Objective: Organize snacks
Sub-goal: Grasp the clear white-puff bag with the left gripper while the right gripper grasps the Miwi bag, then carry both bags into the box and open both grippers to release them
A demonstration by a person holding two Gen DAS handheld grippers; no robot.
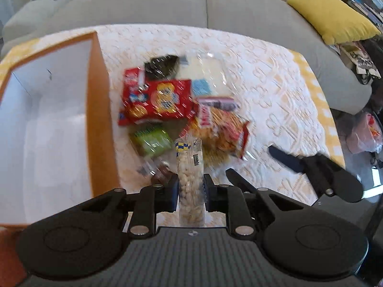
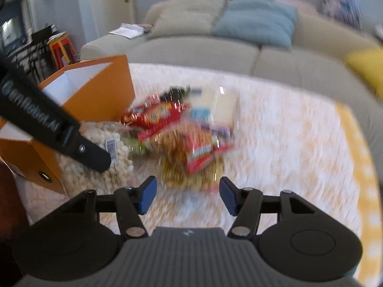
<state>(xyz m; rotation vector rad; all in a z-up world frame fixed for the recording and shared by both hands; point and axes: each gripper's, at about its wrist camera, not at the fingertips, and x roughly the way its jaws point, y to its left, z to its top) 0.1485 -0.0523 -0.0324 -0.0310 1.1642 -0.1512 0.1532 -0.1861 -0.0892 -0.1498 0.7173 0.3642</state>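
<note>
The left gripper [image 1: 190, 189] is clamped on a clear, crinkly plastic bag of pale peanuts [image 1: 190, 179], lifted end-up, probably bound for the open orange cardboard box with white lining [image 1: 100, 110] just beside it. The right gripper [image 2: 188, 195] stands apart and empty above the blurred pile of glossy red, green and clear snack packets [image 1: 167, 100] on the cream embossed tablecloth [image 1: 275, 83].

Snack wrappers [image 1: 156, 100] blurred – print unreadable; white lettering on black arm [image 2: 36, 110] – illegible
</note>
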